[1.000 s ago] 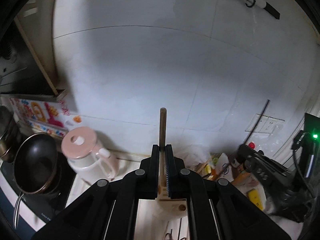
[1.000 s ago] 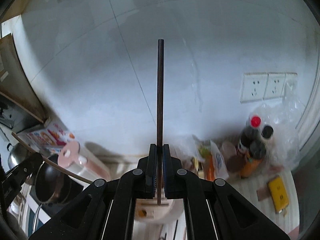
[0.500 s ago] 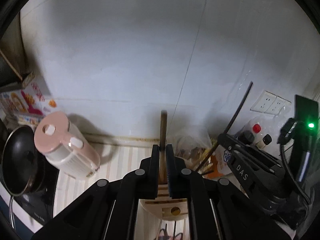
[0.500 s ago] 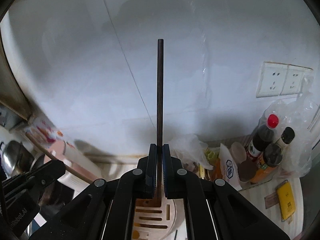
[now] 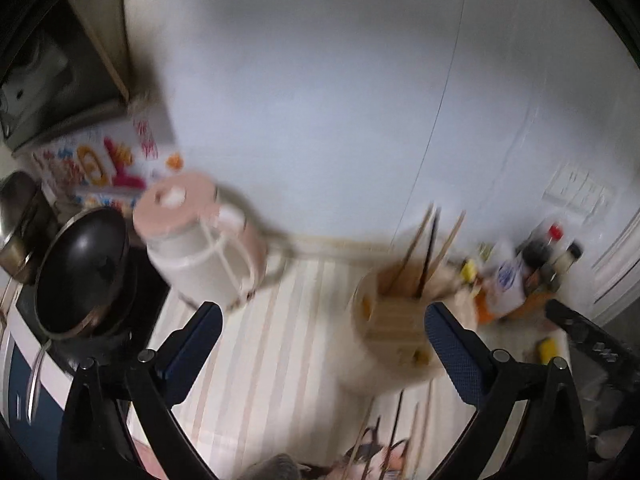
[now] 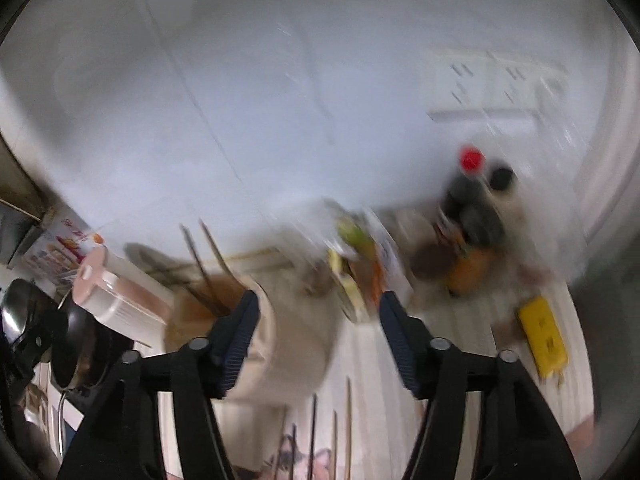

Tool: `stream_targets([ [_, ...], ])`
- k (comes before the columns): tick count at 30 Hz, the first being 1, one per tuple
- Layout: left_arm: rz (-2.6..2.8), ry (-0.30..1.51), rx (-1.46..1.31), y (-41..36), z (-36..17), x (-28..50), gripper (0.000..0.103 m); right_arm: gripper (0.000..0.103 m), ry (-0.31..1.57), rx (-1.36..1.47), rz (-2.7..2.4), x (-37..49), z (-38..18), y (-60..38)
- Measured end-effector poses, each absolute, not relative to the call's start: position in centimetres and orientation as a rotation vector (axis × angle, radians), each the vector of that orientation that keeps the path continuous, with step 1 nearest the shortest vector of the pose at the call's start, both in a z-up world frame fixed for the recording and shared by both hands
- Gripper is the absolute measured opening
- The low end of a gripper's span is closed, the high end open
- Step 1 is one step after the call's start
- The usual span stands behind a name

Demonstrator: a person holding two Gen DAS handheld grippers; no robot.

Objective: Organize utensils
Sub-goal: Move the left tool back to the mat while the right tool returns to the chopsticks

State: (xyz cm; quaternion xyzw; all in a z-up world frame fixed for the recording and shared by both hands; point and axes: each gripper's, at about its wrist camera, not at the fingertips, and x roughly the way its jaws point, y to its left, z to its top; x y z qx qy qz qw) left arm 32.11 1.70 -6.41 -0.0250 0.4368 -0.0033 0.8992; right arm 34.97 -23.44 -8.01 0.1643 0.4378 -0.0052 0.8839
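Observation:
A cream utensil holder [image 5: 394,320] stands on the striped counter with several chopsticks [image 5: 428,248] sticking up out of it. My left gripper [image 5: 322,336] is open and empty, above and in front of the holder. In the right wrist view the holder [image 6: 276,340] with its chopsticks [image 6: 208,264] sits just left of centre, and my right gripper [image 6: 316,332] is open and empty above it. More chopsticks [image 6: 340,436] lie loose on the counter near the bottom edge. Both views are motion-blurred.
A pink-lidded kettle [image 5: 200,248] and a black frying pan [image 5: 80,272] stand at the left. Sauce bottles [image 6: 476,200], snack packets [image 6: 356,264] and a yellow object [image 6: 544,336] crowd the right by the wall sockets [image 6: 500,84].
Both grippers were shut on a chopstick each; now both are open and empty, and the chopsticks stand in the holder. Both cameras have swung quickly.

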Motion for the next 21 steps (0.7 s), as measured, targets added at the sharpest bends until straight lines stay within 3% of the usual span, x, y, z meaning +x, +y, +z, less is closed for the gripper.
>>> stream_targets([
  [3,0.006,0.993,-0.022,1.3,-10.5,30.9,0.103,0.080,0.949,0.375,-0.039,32.4,-11.4,-24.5],
  [9,0.034,1.104,0.052,-0.5,-17.9,29.2,0.103,0.079,1.079,0.384,-0.057,29.7,-19.1,-24.9],
  [12,0.046,1.213,0.074,-1.7,-22.5,28.9,0.103,0.055,1.170,0.388,-0.032,29.1,-23.4,-24.4],
  [14,0.032,1.264,0.091,-2.8,-25.0,28.8,0.102,0.024,1.234,0.415,0.004,29.1,-26.0,-24.2],
  [16,0.032,1.299,0.116,-3.7,-27.0,28.8,0.099,0.021,1.281,0.410,0.011,28.9,-28.0,-24.1],
  [18,0.016,1.339,0.139,-4.8,-29.0,28.7,0.087,0.019,1.316,0.397,0.027,28.9,-29.7,-23.9],
  [20,0.002,1.393,0.157,-5.6,-31.0,28.8,0.068,0.019,1.349,0.379,0.044,29.0,-31.0,-23.7],
  [21,-0.004,1.413,0.161,-5.8,-31.7,28.9,0.065,0.019,1.358,0.377,0.053,29.1,-31.4,-23.6],
])
